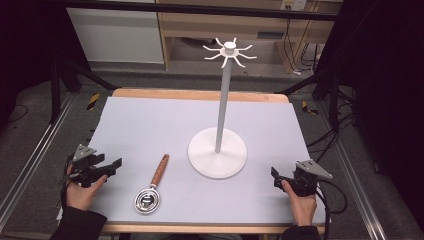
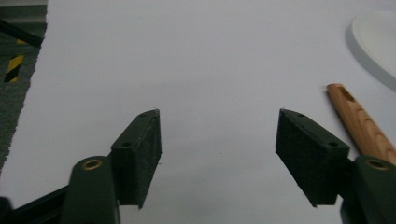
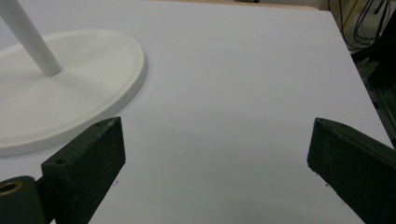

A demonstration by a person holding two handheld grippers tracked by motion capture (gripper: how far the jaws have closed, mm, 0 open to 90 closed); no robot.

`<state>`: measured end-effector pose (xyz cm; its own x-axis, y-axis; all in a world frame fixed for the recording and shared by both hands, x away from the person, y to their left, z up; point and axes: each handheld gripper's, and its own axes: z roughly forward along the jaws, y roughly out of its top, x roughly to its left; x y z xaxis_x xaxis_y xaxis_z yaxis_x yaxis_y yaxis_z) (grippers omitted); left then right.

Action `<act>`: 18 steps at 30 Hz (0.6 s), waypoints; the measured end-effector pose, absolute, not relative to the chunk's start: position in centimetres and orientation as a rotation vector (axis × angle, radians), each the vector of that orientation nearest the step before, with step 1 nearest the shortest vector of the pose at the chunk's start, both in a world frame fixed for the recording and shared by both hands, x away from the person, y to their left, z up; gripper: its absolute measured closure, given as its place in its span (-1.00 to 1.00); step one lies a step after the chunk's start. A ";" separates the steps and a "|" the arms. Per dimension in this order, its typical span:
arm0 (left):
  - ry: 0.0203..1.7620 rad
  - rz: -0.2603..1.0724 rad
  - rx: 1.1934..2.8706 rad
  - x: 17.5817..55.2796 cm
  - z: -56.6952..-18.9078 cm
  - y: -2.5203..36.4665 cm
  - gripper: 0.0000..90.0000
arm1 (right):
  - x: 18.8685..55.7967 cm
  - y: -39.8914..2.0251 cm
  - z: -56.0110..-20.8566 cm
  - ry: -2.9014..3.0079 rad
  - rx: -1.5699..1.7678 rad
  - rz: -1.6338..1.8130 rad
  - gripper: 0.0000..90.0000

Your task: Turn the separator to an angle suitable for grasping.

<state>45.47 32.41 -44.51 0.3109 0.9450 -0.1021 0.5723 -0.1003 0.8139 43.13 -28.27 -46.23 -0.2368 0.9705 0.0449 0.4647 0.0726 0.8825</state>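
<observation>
Table [image 1: 150, 125] carried a pale grey mat across nearly its whole top, wood edge visible at far and near sides.

White stand [image 1: 218, 152] sat right of centre on the mat: round flat base, thin upright pole, ring of curved hooks at the top. In the right gripper view its base [image 3: 70, 93] lay to the upper left, just past the left jaw, not touching it.

Strainer [image 1: 152, 186] lay flat on the mat left of the stand, well apart from the base. Round metal mesh bowl at the near end, wooden handle angled away toward the far right. In the left gripper view the handle [image 2: 359, 122] ran just beside the right-hand jaw; contact could not be told from that angle.

Left gripper [image 1: 112, 166] was held low at the mat's left edge, pointing toward the strainer, near it but short of it in the high view. Jaws stood wide apart, bare mat between them [image 2: 218, 135].

Right gripper [image 1: 275, 176] was held low at the mat's near right corner, pointing roughly toward the stand base. Jaws also spread wide, nothing between them [image 3: 215, 144].
</observation>
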 end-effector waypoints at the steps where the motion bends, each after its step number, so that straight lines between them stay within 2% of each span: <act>1: 1.352 0.579 1.781 45.3 -44.3 32.2 -0.28 | 43.1 -28.0 -46.1 1.769 1.412 1.107 -0.90; 7: 1.329 0.555 1.835 45.0 -43.7 30.7 -0.09 | 43.2 -27.5 -45.8 1.815 1.370 1.119 -0.90; 18: 1.269 0.521 1.899 44.4 -42.6 28.9 -0.10 | 43.2 -27.4 -45.8 1.841 1.392 1.121 -0.90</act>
<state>44.41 28.89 -42.64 0.4181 0.9047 -0.0823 0.5860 -0.1993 0.7854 43.23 -27.43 -45.85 -0.2973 0.9537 0.0448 0.4777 0.1079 0.8719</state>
